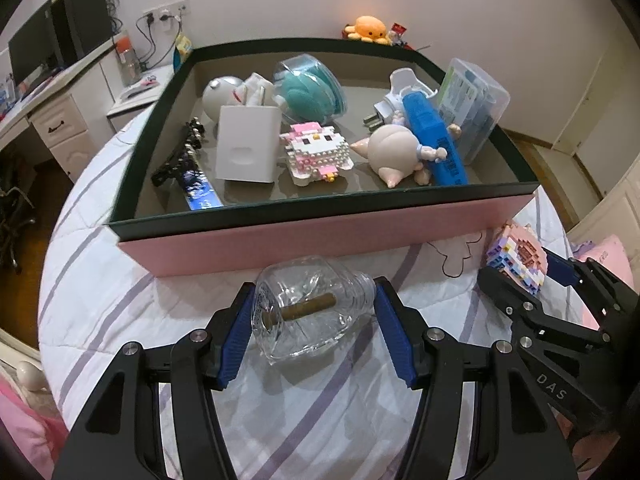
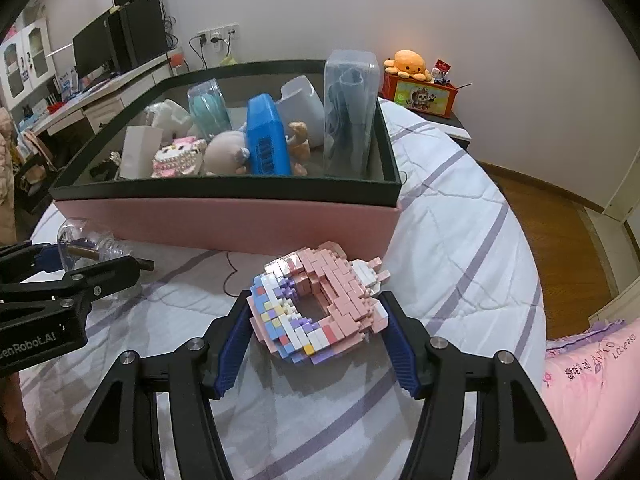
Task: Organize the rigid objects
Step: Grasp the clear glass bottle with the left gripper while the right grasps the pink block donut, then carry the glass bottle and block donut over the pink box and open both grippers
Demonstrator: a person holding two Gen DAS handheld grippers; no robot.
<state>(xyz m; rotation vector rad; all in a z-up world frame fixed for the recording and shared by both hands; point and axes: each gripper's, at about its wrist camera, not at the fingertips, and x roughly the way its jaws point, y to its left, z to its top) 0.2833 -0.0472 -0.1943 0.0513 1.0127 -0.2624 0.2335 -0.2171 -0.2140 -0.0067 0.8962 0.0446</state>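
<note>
Pink-sided cardboard box with a dark green rim (image 1: 320,236), standing on a white quilt with lilac stripes (image 1: 304,412). Already stowed inside:
- white rectangular plug adapter (image 1: 247,142), upright
- pink-and-white brick-built cat figure (image 1: 316,152)
- pale pig-shaped figurine (image 1: 394,152), lying on its side
- blue rectangular plastic case (image 1: 434,138), leaning on the figurine
- teal item in a clear dome case (image 1: 310,88)
- clear plastic tub of small supplies (image 1: 472,104), at the right wall
- black beaded hair clip (image 1: 180,156), by the left wall

Outstanding, two items, both on the quilt just in front of the box:
- clear glass bottle with a brown stick inside (image 1: 312,308), lying on its side. The left gripper (image 1: 316,328) has its blue pads pressed against either end; grasped, not visibly raised.
- pink, white and lilac brick-built model (image 2: 316,304), to the right of the bottle. The right gripper (image 2: 316,340) is clenched on its two sides; likewise resting low on the quilt.

Assessment: sorting appears nearly complete. Remaining work is judged to be lifting each piece over the near wall and setting it in a free patch of the box floor.
</note>
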